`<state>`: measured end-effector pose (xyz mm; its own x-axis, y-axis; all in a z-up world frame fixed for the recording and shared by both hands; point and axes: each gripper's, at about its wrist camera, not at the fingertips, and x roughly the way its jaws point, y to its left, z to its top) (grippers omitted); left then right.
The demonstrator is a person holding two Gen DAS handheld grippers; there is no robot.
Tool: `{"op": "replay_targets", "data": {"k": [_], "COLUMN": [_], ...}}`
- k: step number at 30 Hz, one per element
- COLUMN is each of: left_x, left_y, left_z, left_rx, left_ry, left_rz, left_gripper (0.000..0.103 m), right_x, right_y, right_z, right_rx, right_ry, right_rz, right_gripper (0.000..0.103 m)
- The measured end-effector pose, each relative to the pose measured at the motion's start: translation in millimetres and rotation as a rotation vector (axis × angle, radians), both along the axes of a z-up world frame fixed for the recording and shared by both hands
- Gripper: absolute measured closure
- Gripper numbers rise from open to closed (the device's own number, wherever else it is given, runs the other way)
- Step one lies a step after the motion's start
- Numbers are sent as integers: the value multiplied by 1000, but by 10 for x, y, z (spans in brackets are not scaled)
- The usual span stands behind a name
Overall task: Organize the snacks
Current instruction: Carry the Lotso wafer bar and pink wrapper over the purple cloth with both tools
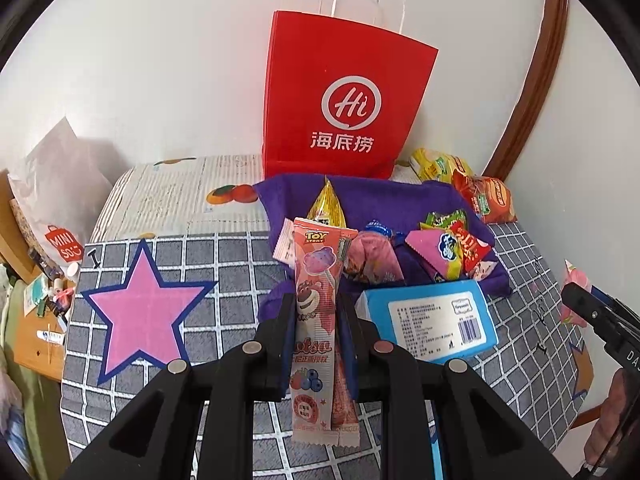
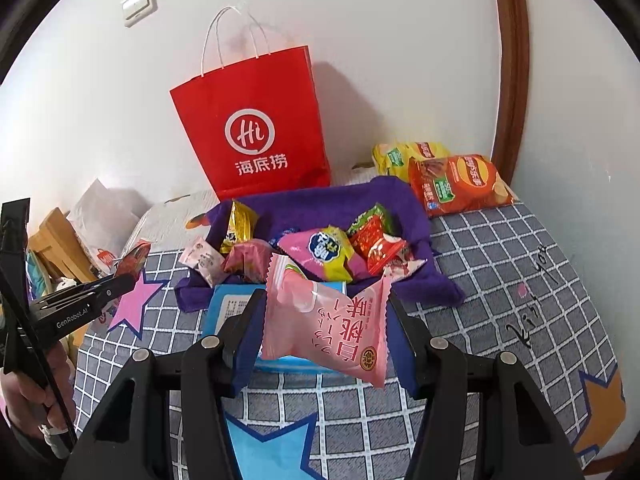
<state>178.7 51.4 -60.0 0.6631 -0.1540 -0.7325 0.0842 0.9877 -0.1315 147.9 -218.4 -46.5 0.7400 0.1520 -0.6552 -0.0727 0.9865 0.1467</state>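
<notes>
My left gripper [image 1: 317, 300] is shut on a long pink lollipop packet [image 1: 318, 320] with a bear on it, held upright above the checked cover. My right gripper [image 2: 326, 300] is shut on a puffy pink peach-flavour snack pack [image 2: 328, 328]. Beyond both lies a purple cloth [image 1: 400, 196] [image 2: 320, 204] heaped with several small snack packets [image 2: 320, 252] [image 1: 448, 248]. A blue flat pack [image 1: 432, 324] [image 2: 228, 304] lies at the cloth's near edge. The right gripper's tip [image 1: 576, 296] shows at the left wrist view's right edge, the left gripper's tip [image 2: 120, 282] at the right wrist view's left edge.
A red paper bag [image 1: 344, 108] [image 2: 256, 136] stands against the white wall behind the cloth. Yellow and red crisp bags [image 2: 460, 184] [image 1: 480, 192] lie at the back right. The grey checked cover [image 1: 192, 256] has a pink star [image 1: 140, 312]. Clutter and a white shopping bag [image 1: 56, 200] sit left.
</notes>
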Motion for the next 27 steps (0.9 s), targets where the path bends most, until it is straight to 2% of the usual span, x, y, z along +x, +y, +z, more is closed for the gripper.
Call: {"op": "replay_targets", "data": {"k": [13, 27], "left_x": [374, 1079], "left_y": [-24, -200], "left_z": [42, -162], "left_rx": [19, 27], "left_ry": [-3, 39], "left_rz": [6, -21], "left_gripper": [83, 83], "right_x": [387, 1163], "right_y": [-23, -5], "right_z": [91, -61], "right_rx": [-15, -15], "right_ry": [-24, 1], "right_rz": [-1, 21], "right_gripper": [47, 47]}}
